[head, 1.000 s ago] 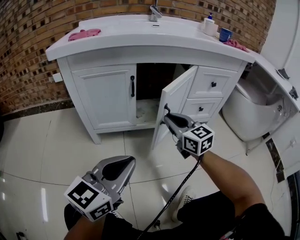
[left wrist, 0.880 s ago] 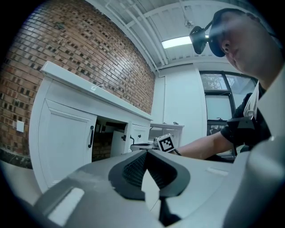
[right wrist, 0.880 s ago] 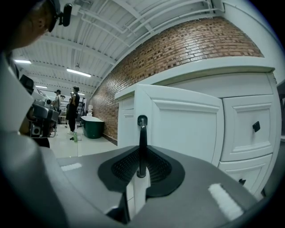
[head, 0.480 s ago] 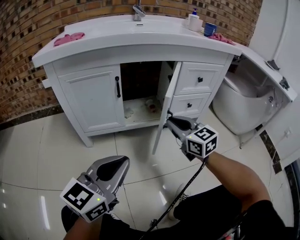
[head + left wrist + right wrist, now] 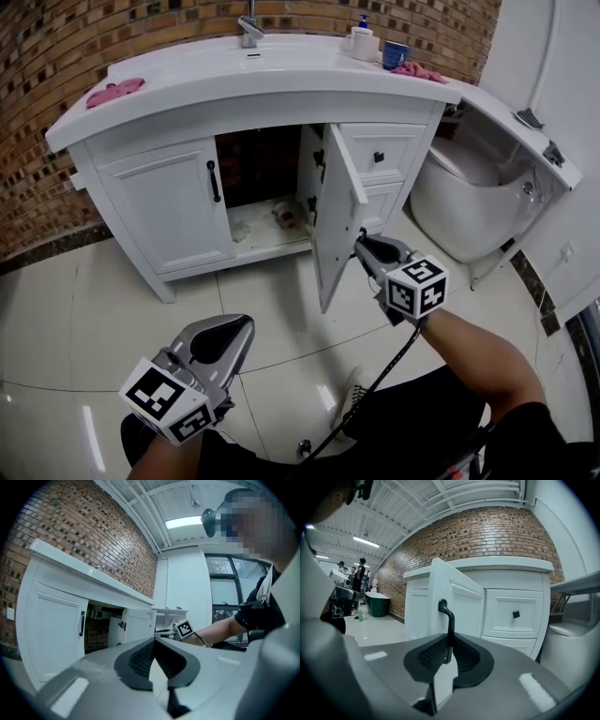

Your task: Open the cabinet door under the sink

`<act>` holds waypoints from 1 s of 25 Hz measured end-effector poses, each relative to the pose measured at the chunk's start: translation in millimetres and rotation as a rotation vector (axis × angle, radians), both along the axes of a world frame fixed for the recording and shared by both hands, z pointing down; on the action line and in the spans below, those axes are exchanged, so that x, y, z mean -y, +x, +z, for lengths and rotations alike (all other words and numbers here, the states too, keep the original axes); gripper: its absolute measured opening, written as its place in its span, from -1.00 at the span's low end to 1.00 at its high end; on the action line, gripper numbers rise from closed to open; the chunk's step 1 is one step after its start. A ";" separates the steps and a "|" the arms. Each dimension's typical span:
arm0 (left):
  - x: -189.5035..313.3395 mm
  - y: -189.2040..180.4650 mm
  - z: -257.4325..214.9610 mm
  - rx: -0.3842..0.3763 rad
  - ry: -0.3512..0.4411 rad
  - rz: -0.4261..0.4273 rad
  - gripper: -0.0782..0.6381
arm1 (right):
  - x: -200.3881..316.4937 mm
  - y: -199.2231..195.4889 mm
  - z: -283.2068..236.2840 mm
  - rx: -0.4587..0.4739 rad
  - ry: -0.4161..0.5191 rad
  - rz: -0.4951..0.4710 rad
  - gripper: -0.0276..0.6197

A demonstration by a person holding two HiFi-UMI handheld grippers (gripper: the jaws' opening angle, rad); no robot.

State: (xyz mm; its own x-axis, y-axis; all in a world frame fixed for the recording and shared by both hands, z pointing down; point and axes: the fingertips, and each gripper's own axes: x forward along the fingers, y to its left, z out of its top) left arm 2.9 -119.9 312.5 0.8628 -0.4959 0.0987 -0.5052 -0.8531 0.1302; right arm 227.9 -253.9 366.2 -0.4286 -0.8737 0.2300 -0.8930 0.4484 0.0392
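The white vanity (image 5: 141, 117) stands against the brick wall, with its sink top (image 5: 281, 75) above. Its left door (image 5: 169, 206) is closed. The right cabinet door (image 5: 336, 220) has swung wide open, edge-on toward me, and the dark space under the sink shows. My right gripper (image 5: 362, 242) is shut on that door's black handle (image 5: 449, 616), which stands upright between the pads (image 5: 433, 654); its jaws have just been closing on it. Low at the left, my left gripper (image 5: 242, 326) hangs over the floor, shut and empty, away from the cabinet.
Two drawers (image 5: 380, 150) sit right of the opening. A white toilet (image 5: 469, 202) stands to the right, close behind the open door. A pink cloth (image 5: 114, 92), a faucet (image 5: 248, 28) and a blue cup (image 5: 395, 54) are on the countertop. Small items (image 5: 286, 214) lie inside the cabinet.
The right door has swung from partly open to wide open as my right gripper pulled its handle outward and to the right. The left gripper stays low at the left.
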 end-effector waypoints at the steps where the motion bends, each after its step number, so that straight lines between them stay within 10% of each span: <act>1: -0.1 1.7 0.6 0.002 -0.001 0.002 -0.76 | -0.2 7.5 0.2 -0.003 -0.001 0.023 -0.80; 9: -1.1 14.5 1.8 0.014 -0.002 0.017 -0.76 | 1.9 63.7 0.4 0.040 0.026 0.224 -0.83; 25: -1.8 11.5 3.1 0.020 0.006 0.012 -0.76 | -15.3 89.6 -5.4 0.008 0.069 0.310 -0.79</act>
State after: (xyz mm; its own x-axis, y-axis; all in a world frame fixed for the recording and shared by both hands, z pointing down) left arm 14.4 -118.1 315.7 0.8665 -0.4861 0.1135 -0.4974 -0.8599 0.1149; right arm 317.5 -238.6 360.8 -0.1408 -0.9765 0.1635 -0.9872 0.1510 0.0519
